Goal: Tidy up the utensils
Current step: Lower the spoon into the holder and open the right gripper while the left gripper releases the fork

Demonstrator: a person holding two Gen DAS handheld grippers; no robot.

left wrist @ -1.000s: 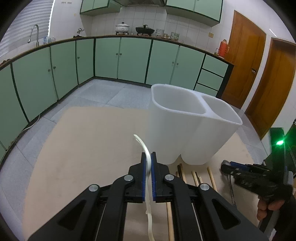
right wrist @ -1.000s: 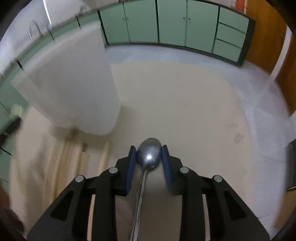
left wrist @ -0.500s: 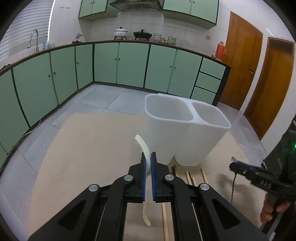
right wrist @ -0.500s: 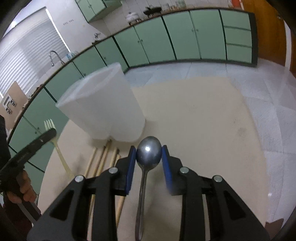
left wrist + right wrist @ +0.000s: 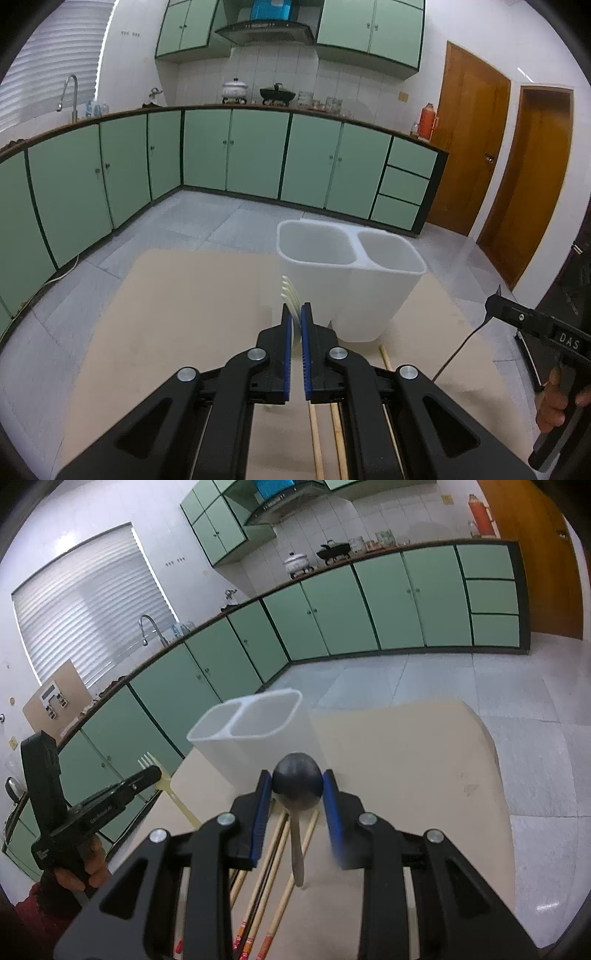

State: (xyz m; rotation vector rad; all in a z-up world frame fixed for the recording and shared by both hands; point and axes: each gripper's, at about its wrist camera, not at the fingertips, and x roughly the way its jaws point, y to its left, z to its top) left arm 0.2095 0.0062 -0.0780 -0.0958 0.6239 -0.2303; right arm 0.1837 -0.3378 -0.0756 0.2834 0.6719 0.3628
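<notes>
The white holder (image 5: 349, 284) stands upright on the counter (image 5: 177, 317), just beyond both grippers, and both of its compartments look empty. Seen from the left wrist, it lies ahead and slightly to the right of the left gripper (image 5: 295, 321), whose fingers are closed on a pale plastic fork (image 5: 289, 295). The fork's long axis runs roughly along the fingers, tines up and forward, close to the holder's near-left wall; its handle hangs below. The left compartment is the nearer one for this hand.

Seen from the right wrist, the holder lies ahead and to the left of the right gripper (image 5: 297, 786), whose fingers clamp the bowl of a metal spoon (image 5: 297, 784). The spoon's handle points down and back toward the camera. The bowl sits below the holder's rim in this view, so the spoon probably needs raising, and likely turning, before it can drop in.

Counted: one holder with two compartments, one fork, one spoon, two grippers. Chopsticks (image 5: 280, 897) lie on the counter under the fingers, long axes pointing toward the holder; about five or six sticks show, the exact number unclear.
</notes>
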